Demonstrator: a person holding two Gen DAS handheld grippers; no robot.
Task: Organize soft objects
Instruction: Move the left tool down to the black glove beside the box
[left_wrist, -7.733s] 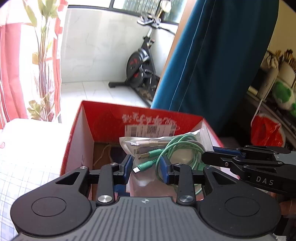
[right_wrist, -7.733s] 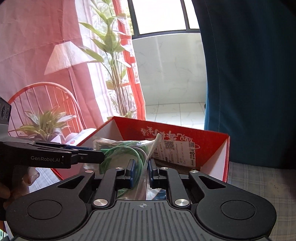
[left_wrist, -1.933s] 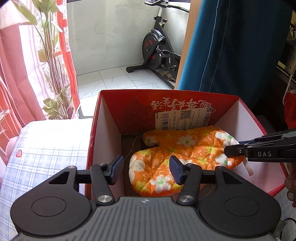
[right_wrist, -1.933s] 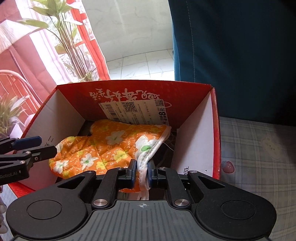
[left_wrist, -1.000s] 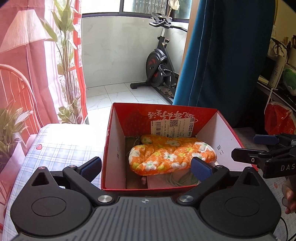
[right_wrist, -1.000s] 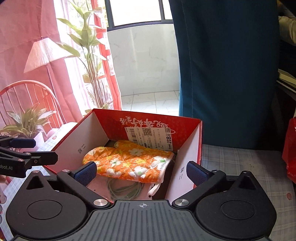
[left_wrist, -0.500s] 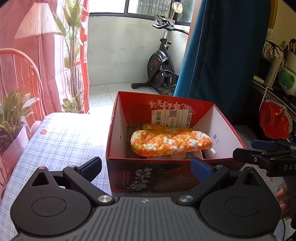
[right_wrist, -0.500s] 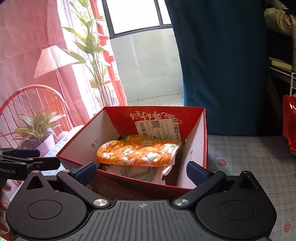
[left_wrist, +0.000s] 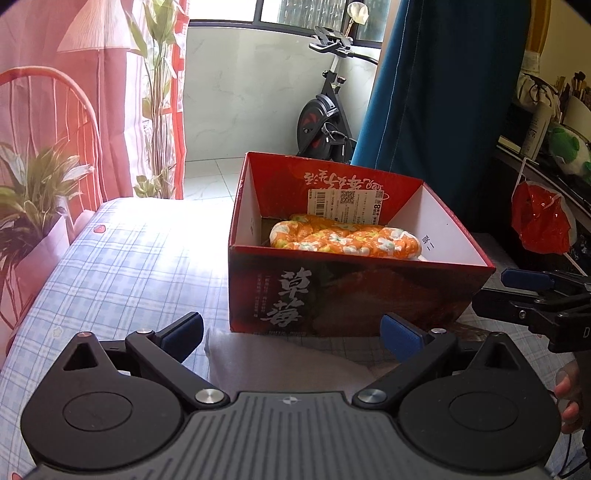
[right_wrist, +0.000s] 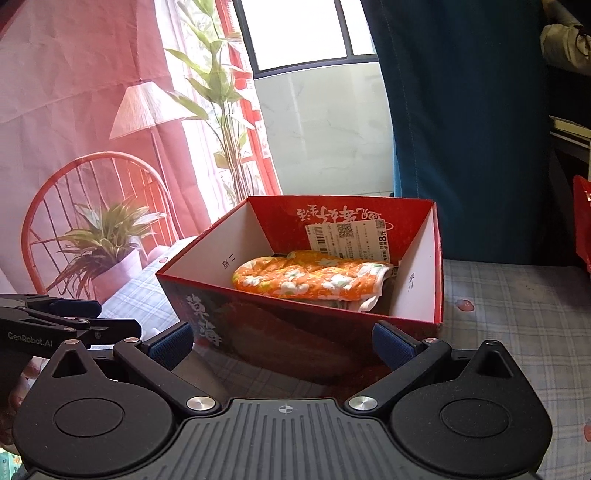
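Note:
An orange floral oven mitt (left_wrist: 343, 239) lies inside the open red cardboard box (left_wrist: 354, 295) on the checked tablecloth; it also shows in the right wrist view (right_wrist: 310, 275), inside the same box (right_wrist: 295, 332). My left gripper (left_wrist: 291, 330) is open and empty, held back from the box's near wall. My right gripper (right_wrist: 282, 343) is open and empty, also short of the box. Each gripper shows at the edge of the other's view. What lies under the mitt is mostly hidden.
A white sheet (left_wrist: 280, 354) lies on the cloth just in front of the box. A potted plant (right_wrist: 107, 240) and red chair stand at the left. A blue curtain (left_wrist: 443, 92) hangs behind. A red bag (left_wrist: 541, 221) hangs at right.
Both grippers have let go of the mitt, opened wide and drawn back from the box. The mitt now rests inside the box on top of the earlier cable bag.

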